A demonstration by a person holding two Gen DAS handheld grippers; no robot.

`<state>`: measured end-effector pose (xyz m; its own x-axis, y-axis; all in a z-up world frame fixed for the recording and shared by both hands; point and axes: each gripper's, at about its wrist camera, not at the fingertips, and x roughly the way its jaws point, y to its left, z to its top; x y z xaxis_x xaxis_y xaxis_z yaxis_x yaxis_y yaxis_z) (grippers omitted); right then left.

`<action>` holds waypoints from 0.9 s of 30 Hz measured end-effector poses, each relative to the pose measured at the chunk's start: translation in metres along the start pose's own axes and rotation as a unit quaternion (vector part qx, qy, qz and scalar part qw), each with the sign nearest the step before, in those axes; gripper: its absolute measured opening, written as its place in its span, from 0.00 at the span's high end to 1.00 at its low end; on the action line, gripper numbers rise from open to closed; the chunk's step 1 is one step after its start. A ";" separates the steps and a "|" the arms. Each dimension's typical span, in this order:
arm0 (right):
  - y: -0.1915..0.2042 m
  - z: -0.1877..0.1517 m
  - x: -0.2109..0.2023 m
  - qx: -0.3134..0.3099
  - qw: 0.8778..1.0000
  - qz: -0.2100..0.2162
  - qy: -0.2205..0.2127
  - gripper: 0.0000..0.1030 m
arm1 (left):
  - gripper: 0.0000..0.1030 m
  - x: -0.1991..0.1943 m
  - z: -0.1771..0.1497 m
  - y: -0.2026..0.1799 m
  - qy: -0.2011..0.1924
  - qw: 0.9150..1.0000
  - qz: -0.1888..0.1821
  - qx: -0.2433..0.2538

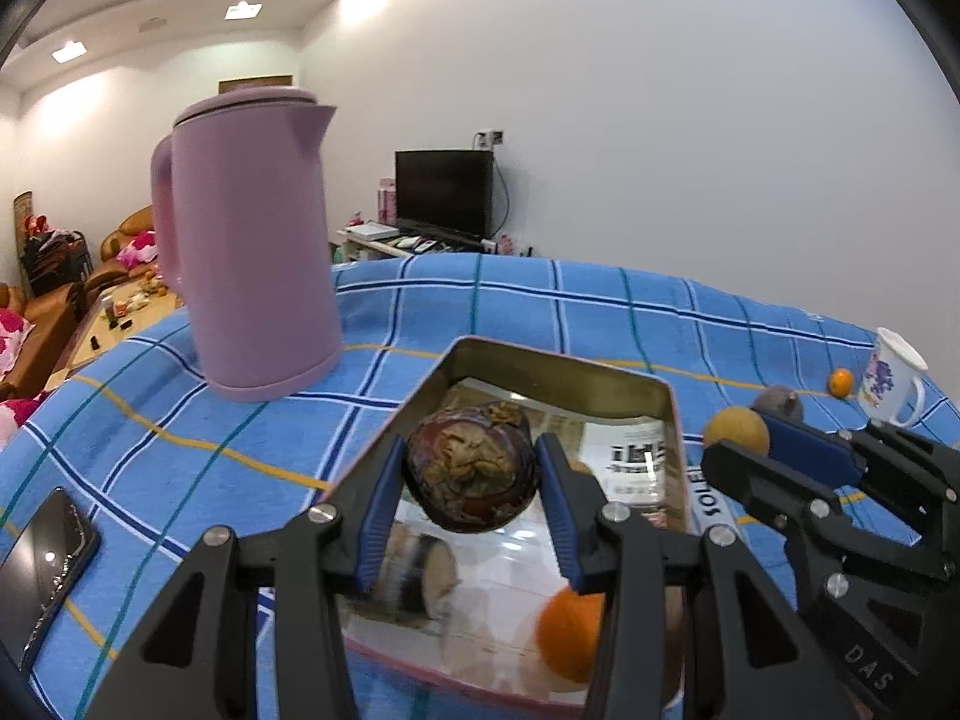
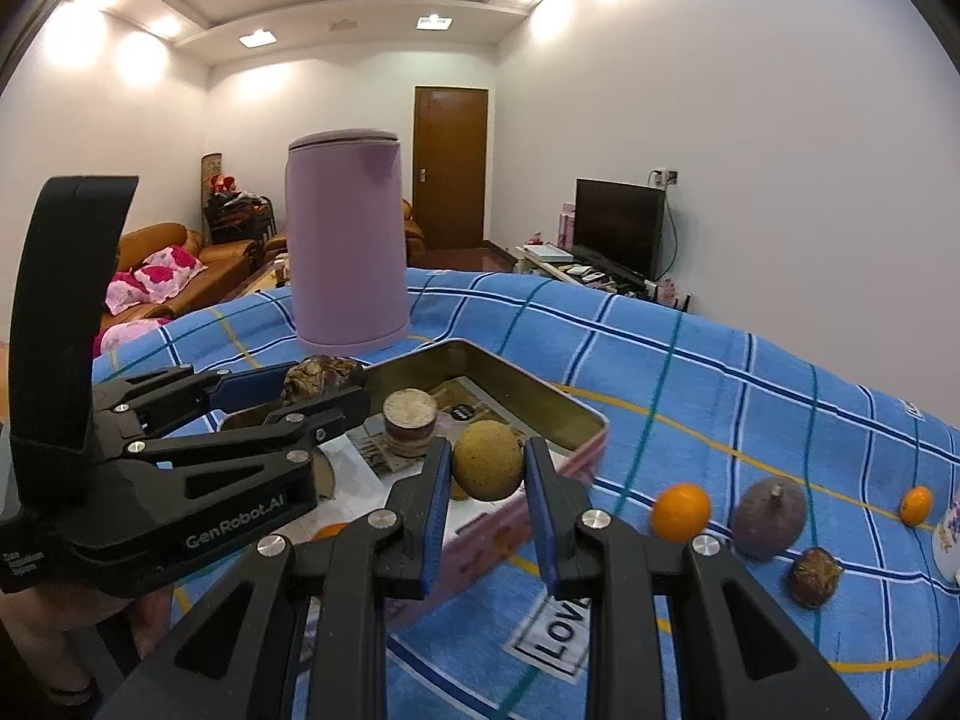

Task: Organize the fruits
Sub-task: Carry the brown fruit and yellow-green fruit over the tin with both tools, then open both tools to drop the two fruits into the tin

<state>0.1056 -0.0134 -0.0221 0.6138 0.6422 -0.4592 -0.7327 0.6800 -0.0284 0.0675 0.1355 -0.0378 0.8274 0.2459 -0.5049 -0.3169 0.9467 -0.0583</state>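
Left claw (image 1: 471,483) clamps mangosteen (image 1: 471,471) over tin (image 1: 672,414) | right claw (image 2: 487,471) clamps tan fruit (image 2: 487,461)

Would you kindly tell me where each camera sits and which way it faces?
Left wrist: rides the left claw, facing the tin and kettle; it grips a dark fruit; right claw alongside.
Right wrist: rides the right claw, gripping a tan fruit at the tin's edge; left claw alongside.
Shared: tin, kettle, both claws.
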 end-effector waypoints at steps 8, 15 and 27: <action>0.015 0.004 0.016 -0.011 1.000 0.019 0.012 0.75 | 0.55 0.009 0.002 0.018 0.016 1.000 0.016 -0.016; 0.022 0.004 0.028 -0.018 0.999 0.023 0.027 0.75 | 0.55 0.016 0.002 0.020 0.034 0.999 0.015 -0.014; 0.027 0.005 0.031 -0.024 0.999 0.031 0.030 0.73 | 0.46 0.017 0.002 0.021 0.035 0.999 0.029 -0.019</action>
<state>0.1063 0.0263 -0.0327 0.5487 0.6598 -0.5134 -0.7833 0.6203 -0.0400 0.0757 0.1604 -0.0456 0.7733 0.2836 -0.5670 -0.3819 0.9223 -0.0595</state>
